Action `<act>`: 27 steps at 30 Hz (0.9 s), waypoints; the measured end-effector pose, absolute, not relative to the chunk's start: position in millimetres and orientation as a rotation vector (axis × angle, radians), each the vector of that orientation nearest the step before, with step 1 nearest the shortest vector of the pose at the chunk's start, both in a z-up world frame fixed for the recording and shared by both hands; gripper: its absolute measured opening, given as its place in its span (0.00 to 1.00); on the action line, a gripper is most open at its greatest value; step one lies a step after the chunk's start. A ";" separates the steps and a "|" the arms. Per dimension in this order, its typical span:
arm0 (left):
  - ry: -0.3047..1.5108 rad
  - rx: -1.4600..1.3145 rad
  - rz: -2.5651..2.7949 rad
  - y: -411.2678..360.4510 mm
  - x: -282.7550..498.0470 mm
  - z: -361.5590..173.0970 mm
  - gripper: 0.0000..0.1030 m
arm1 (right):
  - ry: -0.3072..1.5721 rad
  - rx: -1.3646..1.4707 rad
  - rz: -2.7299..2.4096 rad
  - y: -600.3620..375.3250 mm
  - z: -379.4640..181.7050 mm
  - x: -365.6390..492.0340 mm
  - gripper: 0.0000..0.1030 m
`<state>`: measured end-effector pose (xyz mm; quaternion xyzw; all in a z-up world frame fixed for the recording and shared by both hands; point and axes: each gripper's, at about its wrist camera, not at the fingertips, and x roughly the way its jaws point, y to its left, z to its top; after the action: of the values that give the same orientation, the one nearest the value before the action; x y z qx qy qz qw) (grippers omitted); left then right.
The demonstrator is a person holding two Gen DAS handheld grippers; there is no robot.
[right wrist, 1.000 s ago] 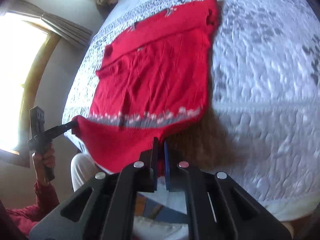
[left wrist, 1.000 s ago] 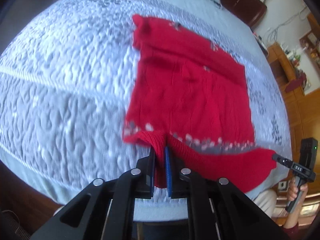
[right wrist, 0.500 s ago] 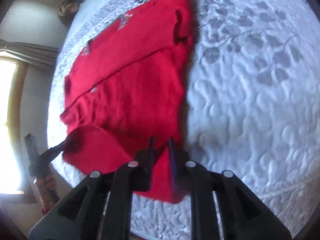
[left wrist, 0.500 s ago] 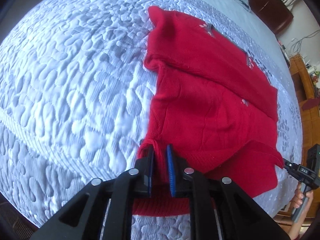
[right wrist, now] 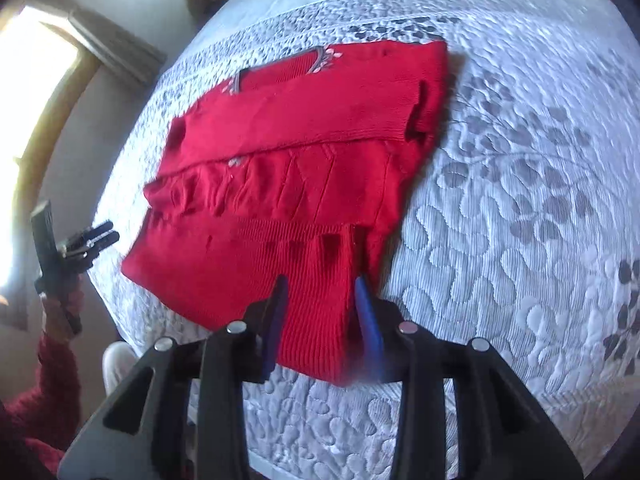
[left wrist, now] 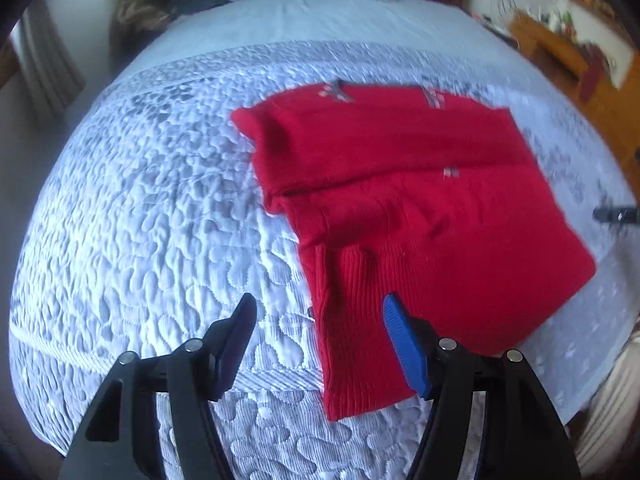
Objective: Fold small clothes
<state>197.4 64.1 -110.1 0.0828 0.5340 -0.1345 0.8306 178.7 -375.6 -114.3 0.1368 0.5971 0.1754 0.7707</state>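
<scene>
Now I have the red sweater (left wrist: 408,216) lying flat on the white quilted bedspread (left wrist: 152,208), folded into a rough rectangle. It is a bright red knit: from my left wrist camera I see a band folded across its far part, with small grey-and-white motifs along the far edge, and a ribbed hem folded up over the near part, its vertical ribs plain to see. From my right wrist camera the same sweater (right wrist: 304,168) shows a few creases fanning across its middle panel and a folded band with a grey trim at the far edge. My left gripper (left wrist: 318,316) has just been opening and its jaws stand wide; the near left corner of the ribbed hem lies between them, but neither pad presses on the cloth. My right gripper (right wrist: 320,292) has also just been opening, to a narrower gap; the near right corner of the hem lies between its fingers, and I see the cloth loose there rather than pinched. In the right wrist view my left gripper (right wrist: 94,240) shows at the left edge, held by a hand (right wrist: 60,304) in a red sleeve (right wrist: 44,392), just off the sweater's left side.
</scene>
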 end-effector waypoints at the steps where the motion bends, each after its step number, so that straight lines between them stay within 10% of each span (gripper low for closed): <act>1: 1.138 0.182 -0.288 61.7 198.6 -114.7 0.64 | 1.301 0.282 0.380 -370.9 -118.0 180.8 0.34; 9: 1.202 0.098 -0.319 57.1 222.6 -143.6 0.59 | 1.343 0.230 0.402 -352.0 -144.9 193.8 0.39; 16: 1.242 0.023 -0.393 57.7 228.4 -153.9 0.23 | 1.345 0.234 0.409 -348.2 -155.6 206.1 0.41; 19: 1.243 0.009 -0.395 62.5 232.1 -154.9 0.25 | 1.335 0.226 0.424 -346.5 -155.5 207.5 0.45; 22: 1.241 0.016 -0.353 65.9 239.6 -157.7 0.48 | 1.335 0.208 0.431 -344.5 -157.1 208.5 0.46; 27: 1.265 -0.014 -0.388 62.0 247.3 -164.7 0.34 | 1.342 0.194 0.442 -341.4 -160.8 211.4 0.47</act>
<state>247.3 62.0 -164.7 -0.0064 0.5874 -0.1801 0.7890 211.4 -341.4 -160.8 0.0888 0.6157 0.2026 0.7563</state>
